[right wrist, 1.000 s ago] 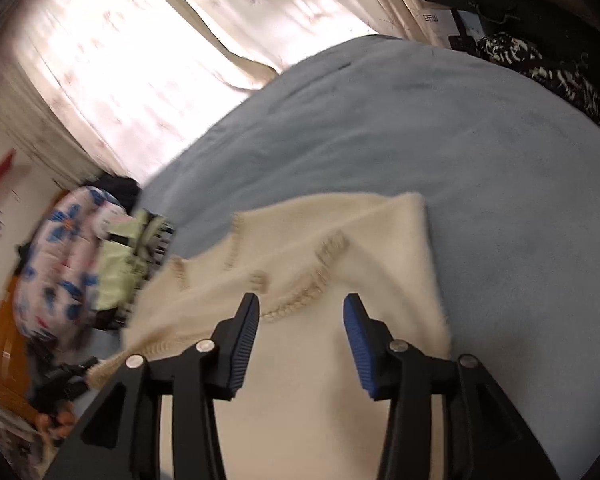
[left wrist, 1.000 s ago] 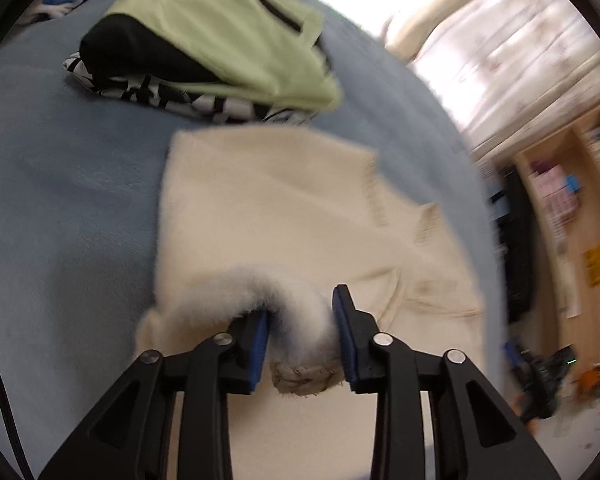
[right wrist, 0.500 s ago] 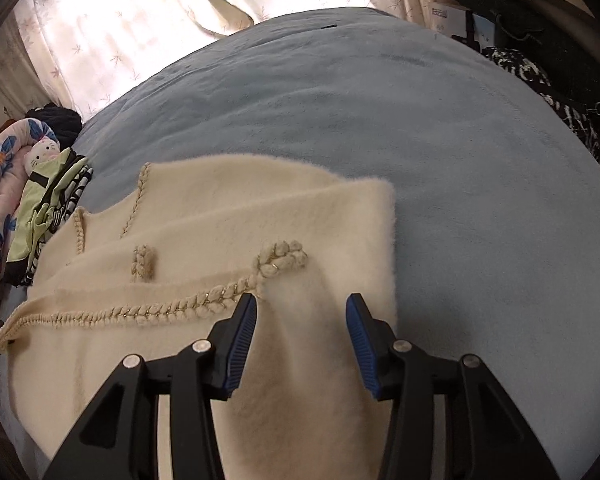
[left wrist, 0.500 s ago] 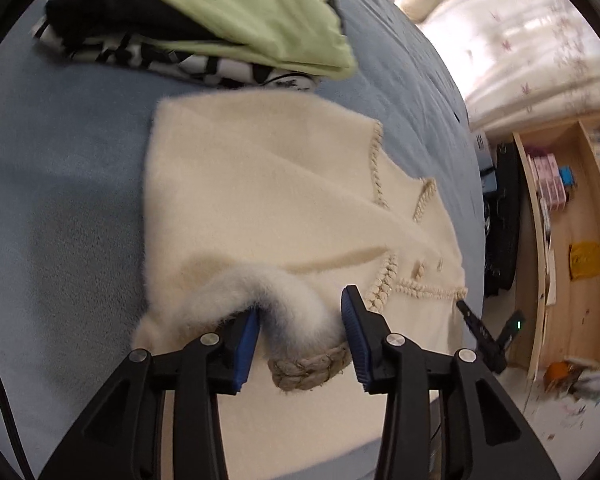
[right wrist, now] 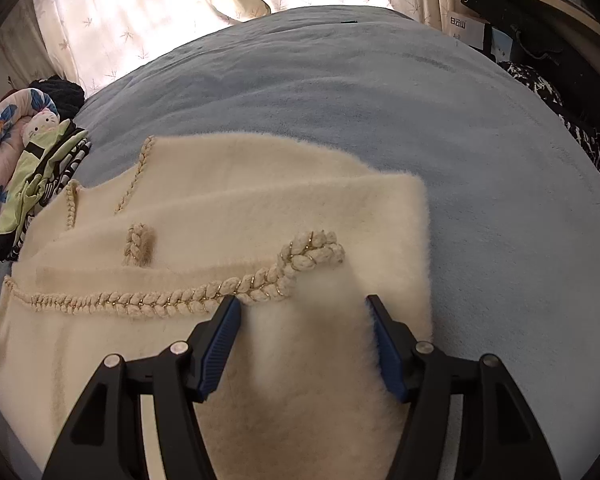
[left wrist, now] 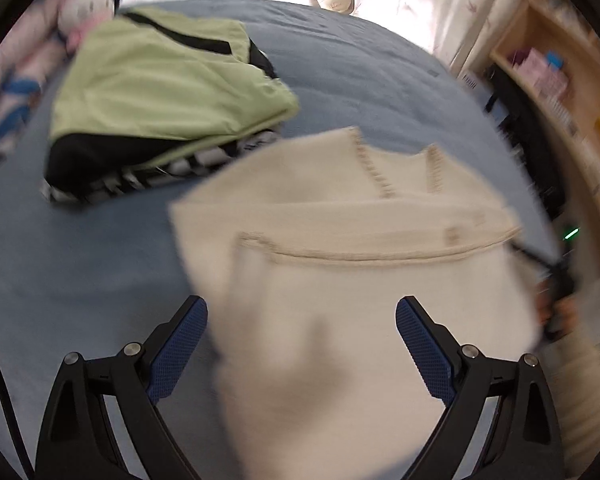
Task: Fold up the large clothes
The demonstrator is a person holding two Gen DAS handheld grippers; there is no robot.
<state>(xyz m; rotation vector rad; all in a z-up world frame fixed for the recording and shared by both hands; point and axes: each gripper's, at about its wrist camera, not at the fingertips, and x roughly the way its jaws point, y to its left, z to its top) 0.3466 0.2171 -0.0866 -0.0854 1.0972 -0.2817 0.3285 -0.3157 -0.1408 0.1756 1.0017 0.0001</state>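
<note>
Blue fleece bedding (right wrist: 380, 92) carries the cream sweater (right wrist: 260, 200), lying partly folded near a folded green garment (left wrist: 160, 84). Left gripper (left wrist: 300, 344) has just been opening; its jaws stand wide above the sweater, gripping nothing. Right gripper (right wrist: 302, 340) has also just been opening, a fuzzy sleeve between its pads, contact unclear.

Left wrist camera looks steeply down along its own fingers, close over the cream sweater (left wrist: 340, 280) on the blue bedspread (left wrist: 80, 260), facing the curtained window (badly blurred). Right wrist camera, just as close, tilts down from the opposite side. Both share the sweater and the green folded pile (right wrist: 40, 168).
</note>
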